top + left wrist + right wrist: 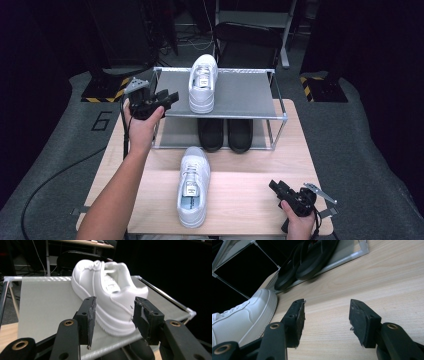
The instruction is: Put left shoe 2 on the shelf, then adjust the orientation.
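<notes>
White leather sneaker: laced, thick sole, lying on the grey mesh top shelf of the metal shoe rack.
Left gripper: jaws wide apart, empty, just beside the sneaker.
Right gripper: spread wide, empty, over the wooden table.

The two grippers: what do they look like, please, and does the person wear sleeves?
Both the left gripper and the right gripper are black, each with a grey three-cornered plate and a trailing black cable. Their jaws carry worn dark pads and brass-coloured rivets. The forearms are bare, without sleeves.
</notes>
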Demonstrator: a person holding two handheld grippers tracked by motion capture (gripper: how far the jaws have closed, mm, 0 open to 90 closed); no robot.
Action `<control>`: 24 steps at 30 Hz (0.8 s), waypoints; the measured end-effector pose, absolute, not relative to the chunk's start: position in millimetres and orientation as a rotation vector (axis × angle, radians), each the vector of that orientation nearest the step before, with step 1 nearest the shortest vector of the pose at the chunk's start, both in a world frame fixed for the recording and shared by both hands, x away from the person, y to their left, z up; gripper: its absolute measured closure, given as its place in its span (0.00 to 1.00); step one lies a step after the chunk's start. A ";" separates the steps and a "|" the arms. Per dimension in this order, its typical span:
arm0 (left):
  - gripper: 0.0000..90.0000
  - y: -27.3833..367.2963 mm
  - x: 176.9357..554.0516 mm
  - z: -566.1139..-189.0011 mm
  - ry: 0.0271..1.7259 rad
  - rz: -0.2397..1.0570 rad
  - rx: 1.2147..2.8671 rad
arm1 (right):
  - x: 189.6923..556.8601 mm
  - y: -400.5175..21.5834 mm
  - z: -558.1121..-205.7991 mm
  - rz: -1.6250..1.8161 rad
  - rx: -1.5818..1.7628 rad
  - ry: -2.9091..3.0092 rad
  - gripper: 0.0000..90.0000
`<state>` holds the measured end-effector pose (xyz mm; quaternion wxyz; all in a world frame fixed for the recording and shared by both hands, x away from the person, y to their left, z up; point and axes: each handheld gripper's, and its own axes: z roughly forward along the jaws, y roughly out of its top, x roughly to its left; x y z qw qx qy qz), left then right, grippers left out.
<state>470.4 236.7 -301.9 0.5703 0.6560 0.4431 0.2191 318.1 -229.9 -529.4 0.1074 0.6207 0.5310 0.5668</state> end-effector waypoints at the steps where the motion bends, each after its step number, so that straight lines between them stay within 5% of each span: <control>1: 0.58 239.0 466.0 -305.8 1.038 0.508 1.539 | 318.2 -228.9 -529.5 1.662 1.819 1.568 0.51; 24: 0.58 259.9 397.2 -398.8 1.024 0.471 1.587 | 317.8 -184.1 -509.0 1.628 1.624 1.708 0.54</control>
